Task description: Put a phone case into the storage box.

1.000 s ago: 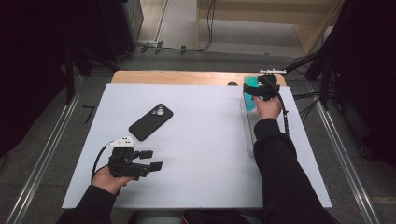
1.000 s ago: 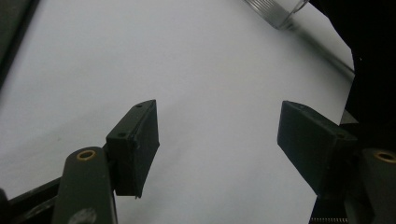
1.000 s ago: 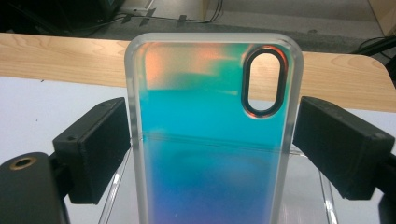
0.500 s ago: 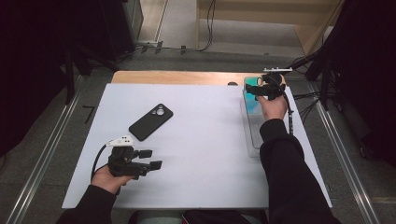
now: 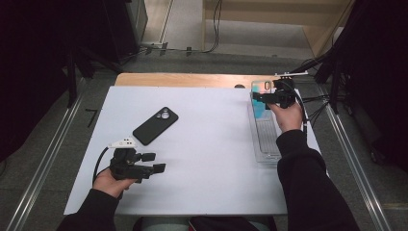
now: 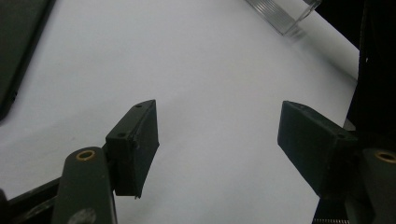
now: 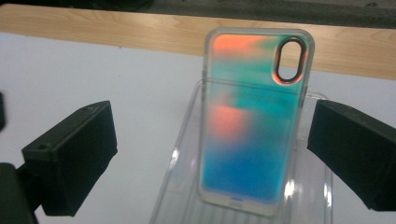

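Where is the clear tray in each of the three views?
High view: tray at right, along the white mat's edge.
Left gripper view: its corner at the top right.
Right gripper view: bottom centre, holding the colourful case.
Shared landmark: white mat.

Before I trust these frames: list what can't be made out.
- Clear tray, high view: right side hidden under the right forearm.
- Colourful case, right gripper view: blurred; whether it touches the tray's end wall is unclear.
- Black phone, left gripper view: cut off by the left edge.
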Demonstrator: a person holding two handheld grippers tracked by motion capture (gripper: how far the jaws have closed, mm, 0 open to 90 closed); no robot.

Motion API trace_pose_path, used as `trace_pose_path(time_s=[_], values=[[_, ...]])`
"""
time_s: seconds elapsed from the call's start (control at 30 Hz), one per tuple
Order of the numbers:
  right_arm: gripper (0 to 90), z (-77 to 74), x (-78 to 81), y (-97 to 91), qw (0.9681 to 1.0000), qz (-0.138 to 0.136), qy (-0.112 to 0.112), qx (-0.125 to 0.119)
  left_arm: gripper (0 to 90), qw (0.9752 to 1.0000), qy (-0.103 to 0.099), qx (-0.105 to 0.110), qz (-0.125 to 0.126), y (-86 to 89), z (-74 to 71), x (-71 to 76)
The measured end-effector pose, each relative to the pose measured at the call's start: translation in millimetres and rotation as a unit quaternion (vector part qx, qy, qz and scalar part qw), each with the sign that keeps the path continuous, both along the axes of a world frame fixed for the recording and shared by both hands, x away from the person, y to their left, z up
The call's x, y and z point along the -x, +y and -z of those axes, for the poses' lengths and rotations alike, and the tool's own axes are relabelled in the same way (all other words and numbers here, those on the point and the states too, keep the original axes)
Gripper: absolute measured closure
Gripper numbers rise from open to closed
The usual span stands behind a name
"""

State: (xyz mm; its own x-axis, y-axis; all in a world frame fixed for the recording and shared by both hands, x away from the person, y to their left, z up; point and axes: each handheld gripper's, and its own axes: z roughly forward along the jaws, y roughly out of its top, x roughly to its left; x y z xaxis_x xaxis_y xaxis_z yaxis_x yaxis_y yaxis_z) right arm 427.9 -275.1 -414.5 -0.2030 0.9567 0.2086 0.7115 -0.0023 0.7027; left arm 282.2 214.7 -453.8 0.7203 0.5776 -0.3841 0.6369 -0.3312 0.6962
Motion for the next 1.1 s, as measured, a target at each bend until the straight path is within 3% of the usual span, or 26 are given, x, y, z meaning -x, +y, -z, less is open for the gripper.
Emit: trace_pose_path(time_s=[0.3,0.4,0.6,0.67,0.73,1.1], values=[[0.1,-5.9,24.7,11.6,0.9986,-0.052,0.01,-0.007,29.4,1.0,-0.001,-0.002,0.002,0.0,-0.6,-3.0],[5.6,-5.8,33.3,14.3,0.9975,-0.069,0.005,-0.014,29.4,1.0,0.0,-0.004,0.004,-0.2,-0.7,-3.7],[5.7,-6.4,51.3,20.2,0.9948,-0.098,-0.001,-0.026,29.4,0.9999,0.002,-0.005,0.009,-0.8,-0.1,-5.4],[6.1,-6.0,57.2,22.9,0.9933,-0.112,-0.002,-0.026,29.3,0.9999,0.002,-0.005,0.009,-0.8,0.2,-6.1],[12.8,-5.1,63.1,25.8,0.9915,-0.129,-0.002,-0.02,29.3,0.9999,0.002,-0.007,0.009,-0.3,0.2,-6.4],[13.6,2.8,90.2,45.0,0.9812,-0.191,0.005,-0.028,29.4,0.9999,0.004,-0.007,0.014,-3.0,1.1,-13.3]])
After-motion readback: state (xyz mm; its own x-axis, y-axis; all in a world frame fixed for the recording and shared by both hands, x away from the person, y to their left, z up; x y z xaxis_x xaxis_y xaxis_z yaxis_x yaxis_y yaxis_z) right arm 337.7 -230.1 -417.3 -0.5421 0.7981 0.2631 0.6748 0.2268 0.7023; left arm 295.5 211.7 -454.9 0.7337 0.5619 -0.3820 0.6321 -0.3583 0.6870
